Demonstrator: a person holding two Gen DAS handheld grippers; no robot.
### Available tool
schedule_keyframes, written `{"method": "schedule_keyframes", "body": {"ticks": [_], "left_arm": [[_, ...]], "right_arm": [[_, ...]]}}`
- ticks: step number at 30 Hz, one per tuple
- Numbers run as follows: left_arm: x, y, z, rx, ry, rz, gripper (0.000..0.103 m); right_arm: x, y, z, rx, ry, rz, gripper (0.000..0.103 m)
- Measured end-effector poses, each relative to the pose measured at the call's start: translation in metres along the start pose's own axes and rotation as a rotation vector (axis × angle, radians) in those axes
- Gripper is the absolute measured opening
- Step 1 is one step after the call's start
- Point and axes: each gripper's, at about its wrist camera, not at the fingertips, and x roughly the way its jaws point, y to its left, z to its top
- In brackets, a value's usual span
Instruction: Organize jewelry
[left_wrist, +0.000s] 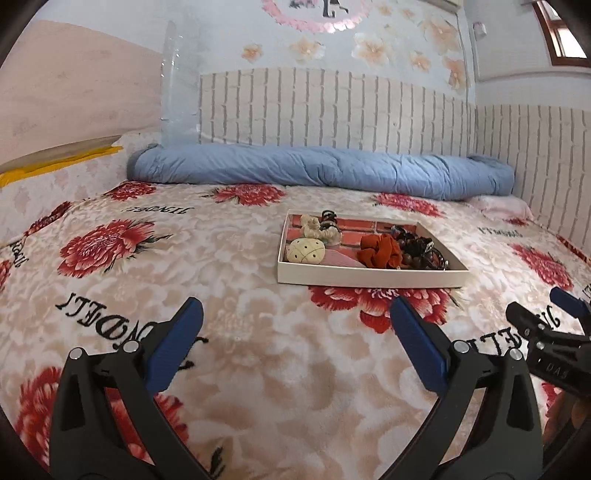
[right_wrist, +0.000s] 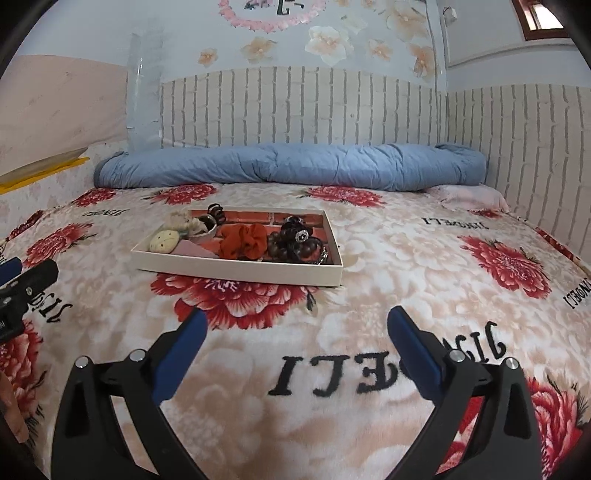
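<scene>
Because the tray (right_wrist: 236, 271) sits on a soft, plush blanket (right_wrist: 369, 240) rather than a firm surface, the likeliest trouble is the shallow box tipping or sliding if a finger presses on its rim — the bedding would give under it. Inside, the pieces lie crowded: the orange scrunchie (right_wrist: 243, 240) touches the dark bead bracelet (right_wrist: 284, 247) and the black clip (right_wrist: 297, 230), so a careless pinch could, I judge, drag 2 or 3 items out together or snag the fabric. The cream round piece (right_wrist: 164, 240) and the pale scrunchie (right_wrist: 184, 223) at the tray's left end are less tangled.

Both tools are empty with fingers spread wide. The right gripper (right_wrist: 297, 325) hovers over the blanket, near the tray's front wall, which lies ahead and a little to its left. The left gripper (left_wrist: 295, 314) also hangs short of the tray — here the box sits ahead and slightly right.
</scene>
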Motion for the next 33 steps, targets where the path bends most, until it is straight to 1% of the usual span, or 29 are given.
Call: {"method": "schedule_keyframes", "body": {"ticks": [3, 6, 9, 13, 19, 27, 33], "left_arm": [[-0.007, -0.006, -0.007, 0.028, -0.047, 0.01, 0.098], [-0.013, -0.011, -0.013, 0.055, -0.087, 0.02, 0.098], [-0.016, -0.015, -0.017, 0.072, -0.109, 0.019, 0.098], [-0.013, -0.017, -0.019, 0.083, -0.096, 0.017, 0.098], [-0.009, -0.012, -0.02, 0.06, -0.078, 0.008, 0.098], [-0.008, -0.012, -0.022, 0.071, -0.081, 0.007, 0.098], [-0.005, -0.013, -0.023, 0.07, -0.067, -0.006, 0.098]], "right_arm": [[-0.01, 0.0, -0.003, 0.005, -0.058, 0.011, 0.096], [-0.015, -0.001, -0.006, 0.012, -0.09, 0.023, 0.096], [-0.016, -0.003, -0.01, 0.027, -0.097, 0.023, 0.099], [-0.013, -0.007, -0.011, 0.053, -0.086, 0.026, 0.099], [-0.01, -0.012, -0.013, 0.079, -0.074, 0.027, 0.099], [-0.012, -0.007, -0.013, 0.048, -0.092, 0.016, 0.099], [-0.016, -0.004, -0.013, 0.031, -0.108, 0.011, 0.099]]}}
